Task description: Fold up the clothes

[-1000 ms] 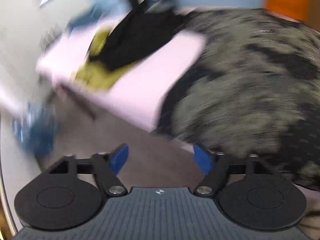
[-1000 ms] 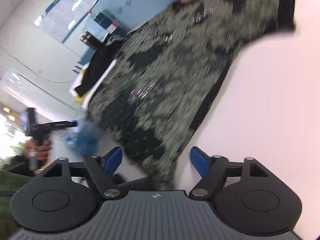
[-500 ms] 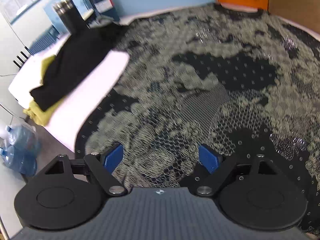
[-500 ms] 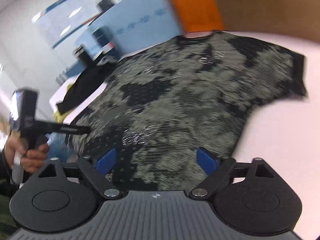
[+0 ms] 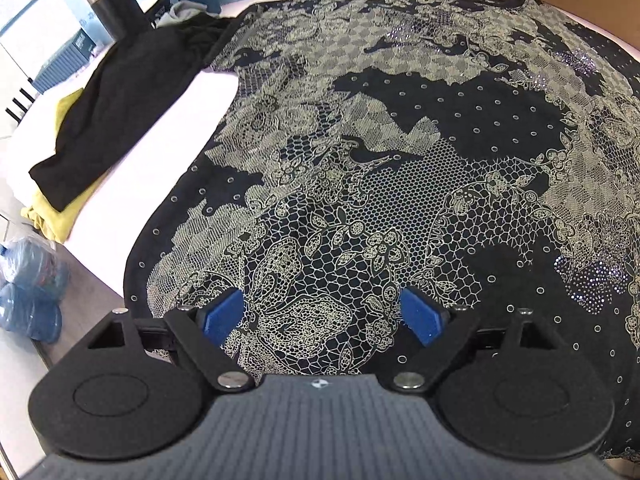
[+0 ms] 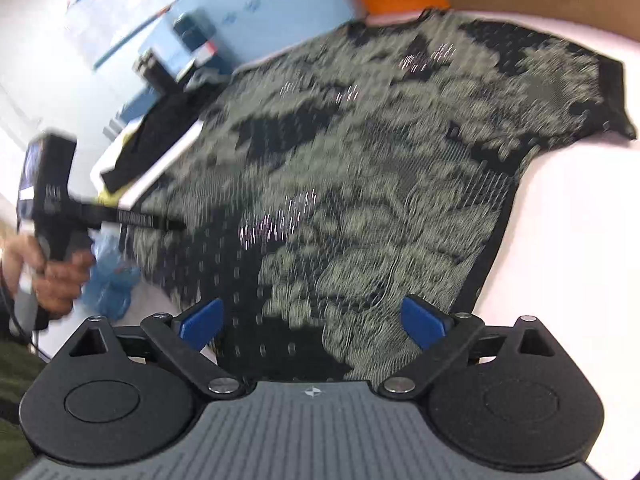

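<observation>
black fabric with a pale lace print, the shirt (image 5: 400, 140) lies spread flat on the pink table (image 5: 168, 120), straight ahead of both tools. the left gripper (image 5: 322, 314) hangs over the shirt's near hem, its blue pads (image 5: 222, 314) apart and widening, with nothing pinched between them; only the cloth below shows through the gap. the right gripper (image 6: 312, 322) is likewise over the hem, farther toward the shirt's right edge, jaws spreading wide and not clamped on anything. its view is blurred. from the right gripper, a sleeve (image 6: 608, 96) reaches far ahead to the right, and bare table lies to the right of the shirt. ahead-left of the left gripper sits a folded black garment (image 5: 120, 96) on a yellow one (image 5: 64, 200), beside the shirt's left sleeve. in the right view, a hand (image 6: 44, 272) at far left grips the other tool.
</observation>
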A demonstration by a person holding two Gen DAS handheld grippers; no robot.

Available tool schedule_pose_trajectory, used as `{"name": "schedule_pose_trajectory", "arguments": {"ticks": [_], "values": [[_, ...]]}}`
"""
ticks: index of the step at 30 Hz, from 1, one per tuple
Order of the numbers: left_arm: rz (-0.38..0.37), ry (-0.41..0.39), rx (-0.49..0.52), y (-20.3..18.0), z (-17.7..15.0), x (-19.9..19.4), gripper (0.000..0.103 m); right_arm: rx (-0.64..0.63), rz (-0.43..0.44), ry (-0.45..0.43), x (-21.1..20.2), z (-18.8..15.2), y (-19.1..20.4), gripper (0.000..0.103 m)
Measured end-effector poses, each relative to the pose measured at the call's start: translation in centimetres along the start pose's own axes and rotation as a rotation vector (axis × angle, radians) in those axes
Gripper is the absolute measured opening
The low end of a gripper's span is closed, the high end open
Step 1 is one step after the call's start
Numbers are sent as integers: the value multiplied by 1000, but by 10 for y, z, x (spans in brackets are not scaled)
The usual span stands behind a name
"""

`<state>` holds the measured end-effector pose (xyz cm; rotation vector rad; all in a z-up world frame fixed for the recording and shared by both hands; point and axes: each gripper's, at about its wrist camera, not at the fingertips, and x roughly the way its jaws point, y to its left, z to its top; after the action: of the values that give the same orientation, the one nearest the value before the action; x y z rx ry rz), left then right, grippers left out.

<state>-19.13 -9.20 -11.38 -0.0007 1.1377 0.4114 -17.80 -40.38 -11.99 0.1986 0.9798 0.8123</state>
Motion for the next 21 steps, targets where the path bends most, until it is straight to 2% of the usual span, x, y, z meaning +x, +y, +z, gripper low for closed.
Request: {"name": "schedule_pose_trajectory", "arguments": {"ticks": [2,5,7,10,13,17,21], "values": [[-12,15,-3,3,2,3,89,14,26,9,1,5,0,100],[-32,40,-13,7,6,7,92,5,-38,123,16,13,-4,101],[-45,58,-24,11,8,9,93,-22,-41,136,15,22,-4,101],[-73,79,-52,18,8,8,93,-21,-66,85,-3,46,-12,101],[-71,69,-44,17,3,1,92,2,-164,-3,-28,74,-39,101],[-48,-1,17,1,-9,-20,92,114,-264,-119,-60,105,-105,101],[-19,-107,124,-41,-28,-52,92,169,-291,-141,-66,132,-179,101]]}}
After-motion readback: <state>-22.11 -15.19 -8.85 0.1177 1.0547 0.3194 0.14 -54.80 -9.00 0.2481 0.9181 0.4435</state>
